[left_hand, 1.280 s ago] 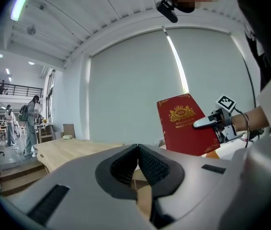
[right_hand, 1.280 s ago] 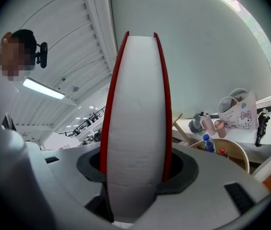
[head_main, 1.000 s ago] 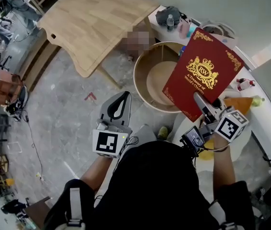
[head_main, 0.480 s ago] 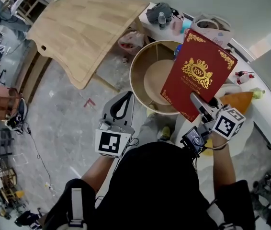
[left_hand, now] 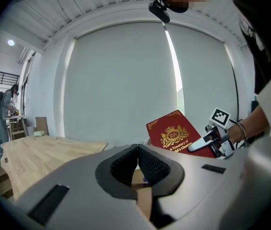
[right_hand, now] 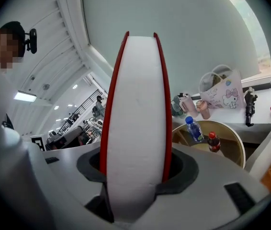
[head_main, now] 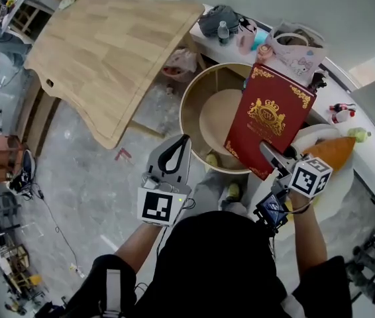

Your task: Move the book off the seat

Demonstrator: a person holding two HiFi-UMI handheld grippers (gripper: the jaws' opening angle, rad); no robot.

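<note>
Stiff and probably weighty, the book (head_main: 270, 118) sits clamped by its lower edge in the right claw (head_main: 267, 153); the left claw (head_main: 183, 142) is closed, empty.

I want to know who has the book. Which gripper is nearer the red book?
Right. The right gripper is clamped on the lower edge of the red book, holding it up. The left gripper is shut and empty, off to the book's left, apart from it.

Bright, even daylight; gripper views fisheye-warped (dark corners), head view sharp.
</note>
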